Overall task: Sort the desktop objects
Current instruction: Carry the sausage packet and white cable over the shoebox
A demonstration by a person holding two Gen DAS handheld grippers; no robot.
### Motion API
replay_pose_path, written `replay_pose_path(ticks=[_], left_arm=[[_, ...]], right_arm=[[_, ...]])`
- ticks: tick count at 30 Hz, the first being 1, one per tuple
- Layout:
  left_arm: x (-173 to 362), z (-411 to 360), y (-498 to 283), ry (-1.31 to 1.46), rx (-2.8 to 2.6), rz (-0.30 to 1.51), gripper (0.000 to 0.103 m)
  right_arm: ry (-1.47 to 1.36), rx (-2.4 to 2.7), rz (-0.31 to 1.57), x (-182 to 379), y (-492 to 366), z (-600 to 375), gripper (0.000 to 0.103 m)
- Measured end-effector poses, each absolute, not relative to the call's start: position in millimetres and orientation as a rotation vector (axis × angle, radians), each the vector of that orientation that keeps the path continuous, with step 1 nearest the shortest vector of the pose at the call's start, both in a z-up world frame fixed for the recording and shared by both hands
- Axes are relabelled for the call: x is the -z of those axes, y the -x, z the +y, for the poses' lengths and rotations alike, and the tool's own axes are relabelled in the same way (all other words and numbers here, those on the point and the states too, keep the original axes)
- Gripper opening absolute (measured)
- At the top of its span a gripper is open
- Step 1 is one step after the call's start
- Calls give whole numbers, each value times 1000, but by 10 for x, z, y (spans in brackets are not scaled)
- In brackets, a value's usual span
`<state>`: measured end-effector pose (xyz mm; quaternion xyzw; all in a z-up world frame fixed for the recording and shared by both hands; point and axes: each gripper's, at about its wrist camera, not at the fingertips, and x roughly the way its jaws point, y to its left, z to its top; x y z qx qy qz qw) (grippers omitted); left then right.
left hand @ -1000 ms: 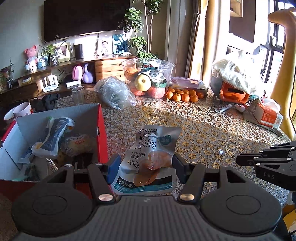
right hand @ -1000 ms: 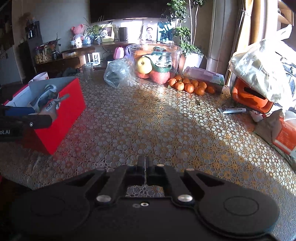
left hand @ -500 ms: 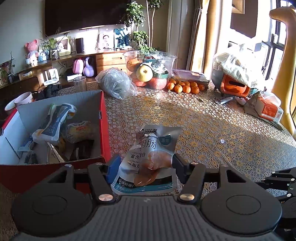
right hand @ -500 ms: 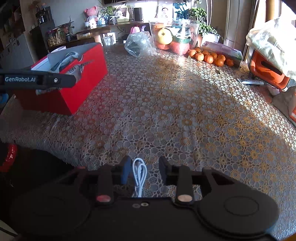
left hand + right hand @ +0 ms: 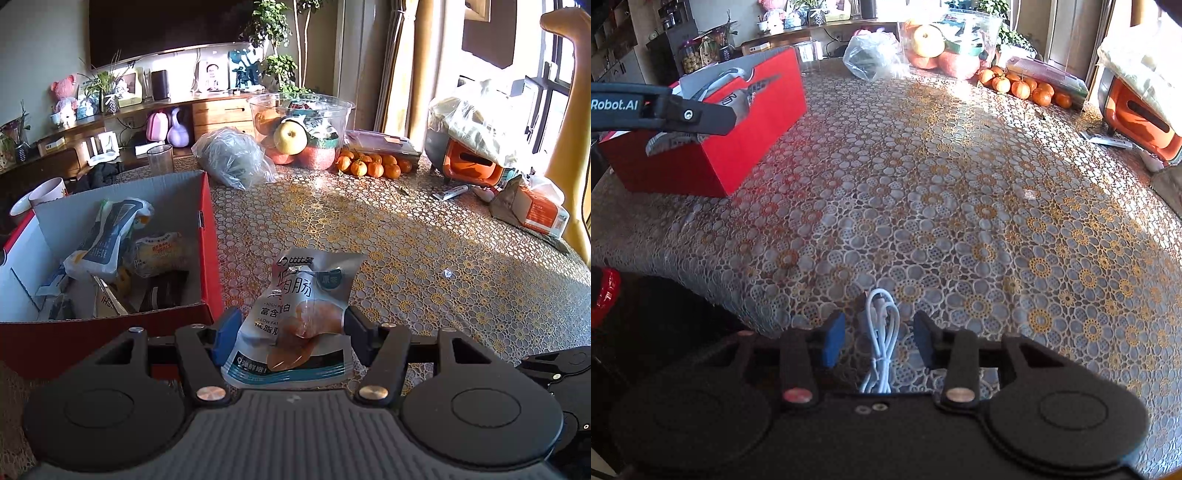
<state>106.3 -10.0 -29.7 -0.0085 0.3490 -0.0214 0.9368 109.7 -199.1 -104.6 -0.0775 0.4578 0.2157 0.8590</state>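
The red box (image 5: 207,258) is already holding several packets, so the sorting is looking well underway. The left gripper (image 5: 290,332) is clamping a snack pouch (image 5: 295,317), its pads pressing the pouch's sides, hanging just beside the red box's near corner and not yet over it. Over at the tabletop (image 5: 960,203) edge, well apart from the red box, the right gripper (image 5: 879,338) is opening its jaws around a coiled white cable (image 5: 881,332), pads not touching it. So two items are looking left: the pouch wants dropping in, the cable wants picking up.
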Motion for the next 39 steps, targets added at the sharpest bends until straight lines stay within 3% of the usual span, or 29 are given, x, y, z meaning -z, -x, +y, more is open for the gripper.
replay_pose_path(ticks=[9,13,15,39], left_arm=[[319,-122,-1059,13,46,717,60],[317,-123,-1047,11,44,718,60],[303,-124,-1040,11,42,716,60],[57,83,-963,-7,9,707,60]], right_arm=[[193,-433,952,1077,-1103,-1959,21],[187,-423,947,1070,-1120,-1972,19],[172,-418,938,1048,-1130,-1998,12],[66,-465,796,187,-1242,-1880,12]])
